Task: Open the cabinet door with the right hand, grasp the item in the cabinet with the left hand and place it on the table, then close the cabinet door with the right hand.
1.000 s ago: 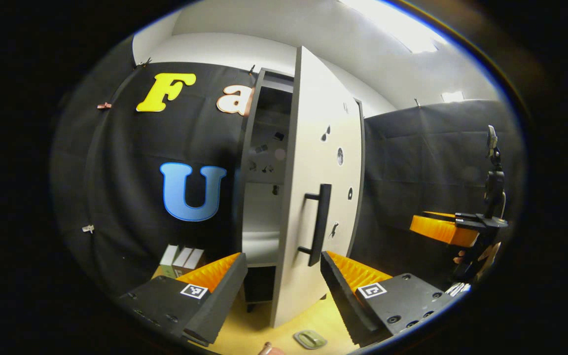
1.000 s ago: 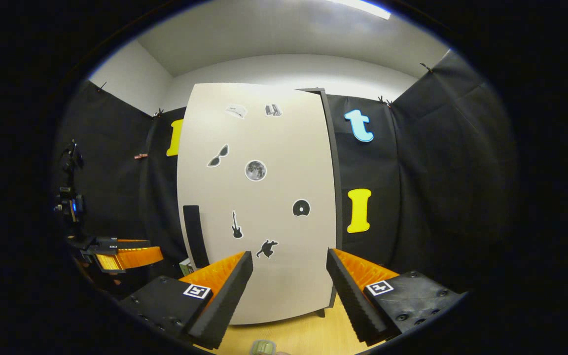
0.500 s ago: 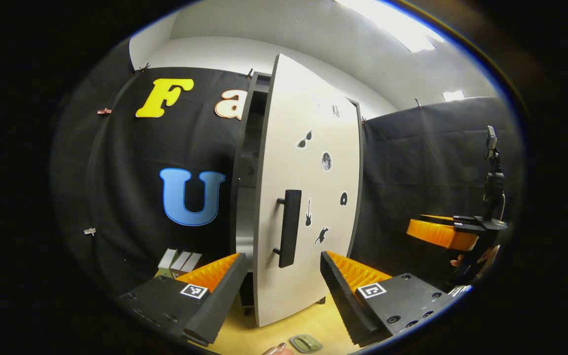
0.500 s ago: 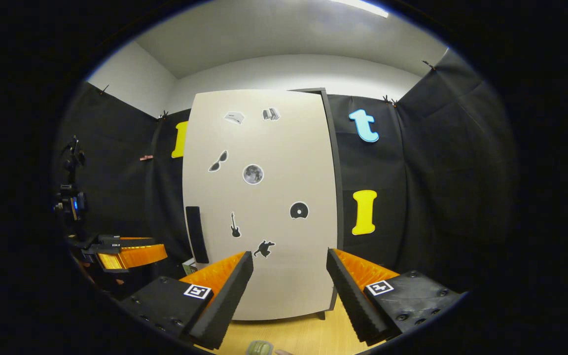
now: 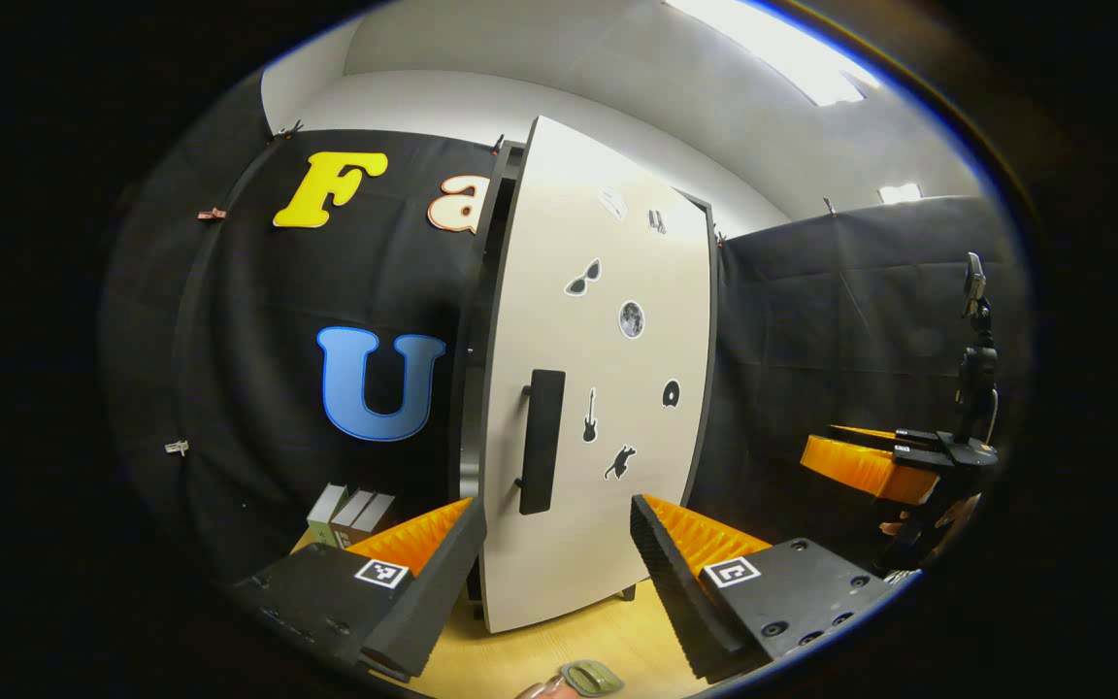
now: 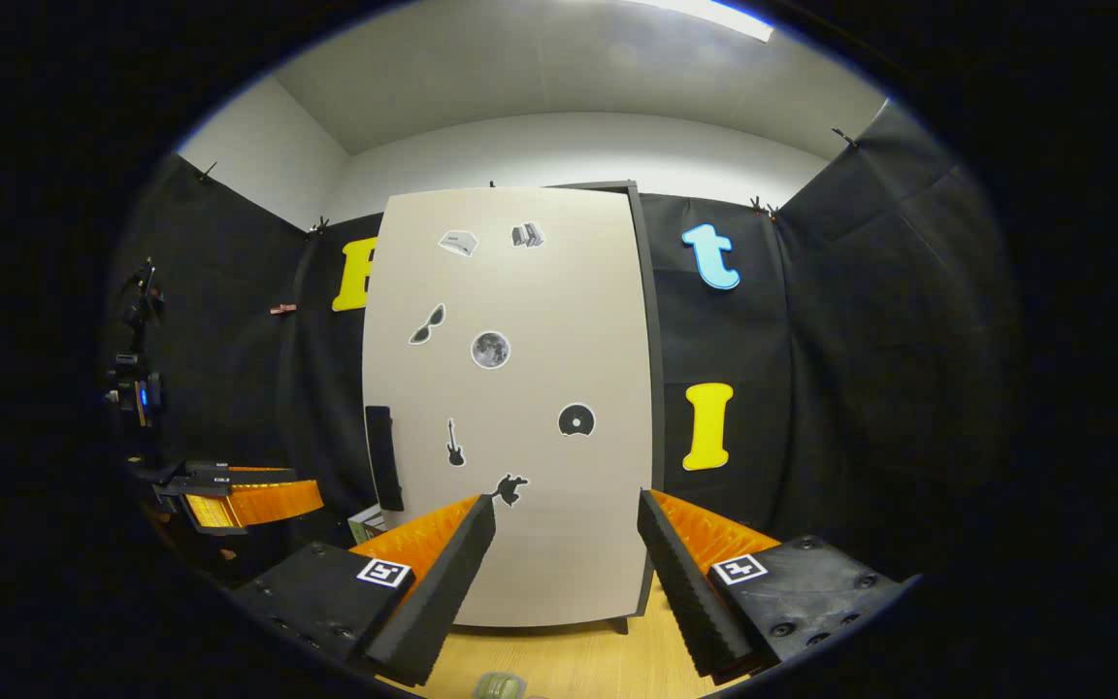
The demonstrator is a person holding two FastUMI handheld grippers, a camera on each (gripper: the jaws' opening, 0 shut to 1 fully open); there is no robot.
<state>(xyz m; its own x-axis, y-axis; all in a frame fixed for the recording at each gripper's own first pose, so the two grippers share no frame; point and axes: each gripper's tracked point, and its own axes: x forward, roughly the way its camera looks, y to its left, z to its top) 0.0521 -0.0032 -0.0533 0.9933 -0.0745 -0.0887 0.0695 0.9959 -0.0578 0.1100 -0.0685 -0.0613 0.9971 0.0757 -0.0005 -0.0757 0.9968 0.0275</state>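
The tall pale cabinet door [image 5: 598, 388] with dark stickers stands almost shut, with a thin dark gap left at its handle edge. Its black bar handle [image 5: 541, 442] faces me. My left gripper [image 5: 554, 582] is open, held back from the door with nothing between its fingers. Left of the cabinet, a small pack of white-topped boxes [image 5: 347, 513] stands on the wooden table [image 5: 540, 650]. In the right gripper view the door [image 6: 520, 388] and handle [image 6: 382, 456] face me, and my right gripper [image 6: 564, 582] is open, clear of the door.
The right gripper [image 5: 870, 461] hangs off to the right in the left gripper view. The left gripper [image 6: 248, 500] sits low on the left in the right gripper view. A camera on a stand [image 5: 974, 330] rises behind it. Black cloth walls close the booth.
The door has swung from wide open, with the shelves showing, to almost shut. Both grippers stay open and have barely moved.
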